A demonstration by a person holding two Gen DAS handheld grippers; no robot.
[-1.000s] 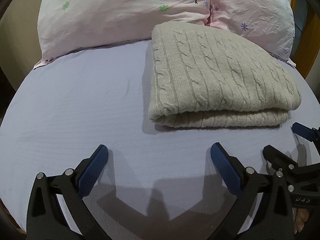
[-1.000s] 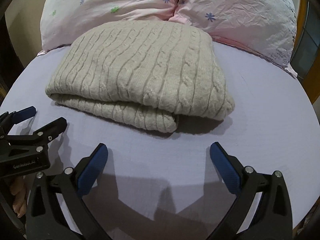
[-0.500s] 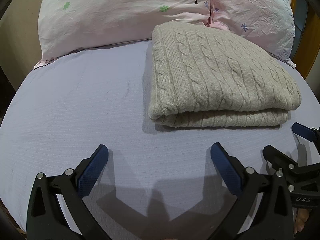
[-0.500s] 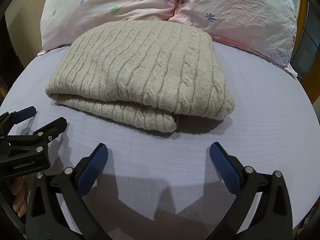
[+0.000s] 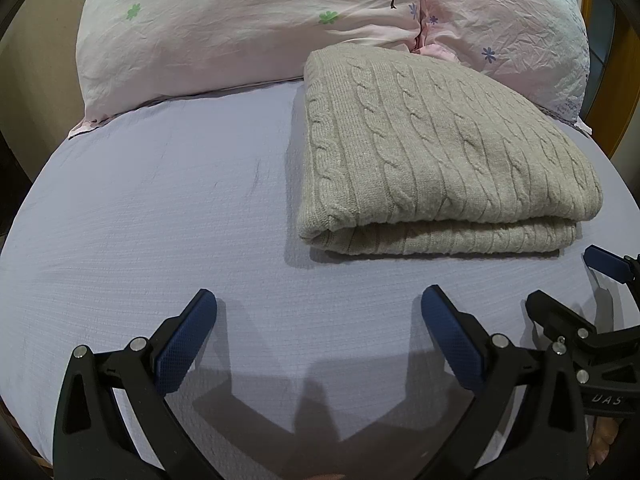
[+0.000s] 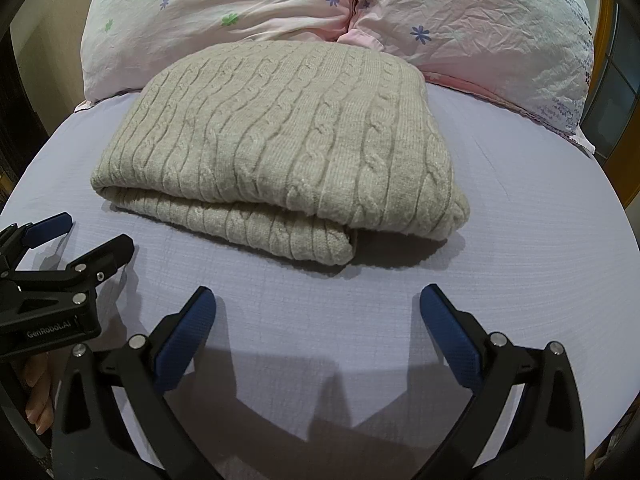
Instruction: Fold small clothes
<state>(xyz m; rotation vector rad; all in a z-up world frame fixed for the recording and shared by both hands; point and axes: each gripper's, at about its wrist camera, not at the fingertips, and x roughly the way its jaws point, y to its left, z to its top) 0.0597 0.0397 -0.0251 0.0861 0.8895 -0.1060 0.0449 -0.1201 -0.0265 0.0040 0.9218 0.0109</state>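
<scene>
A beige cable-knit sweater (image 5: 436,152) lies folded in a neat rectangle on the lavender bed sheet (image 5: 160,208), its far end against the pillows. It also shows in the right wrist view (image 6: 288,140). My left gripper (image 5: 318,308) is open and empty, hovering over the sheet in front of the sweater's left corner. My right gripper (image 6: 316,308) is open and empty, in front of the sweater's near folded edge. Each gripper appears at the edge of the other's view: the right one (image 5: 568,280), the left one (image 6: 92,236).
Two pink floral pillows (image 5: 240,28) (image 6: 480,28) lie across the head of the bed. A wooden bed frame (image 5: 624,92) runs along the right side. The bare sheet (image 6: 500,220) stretches left and right of the sweater.
</scene>
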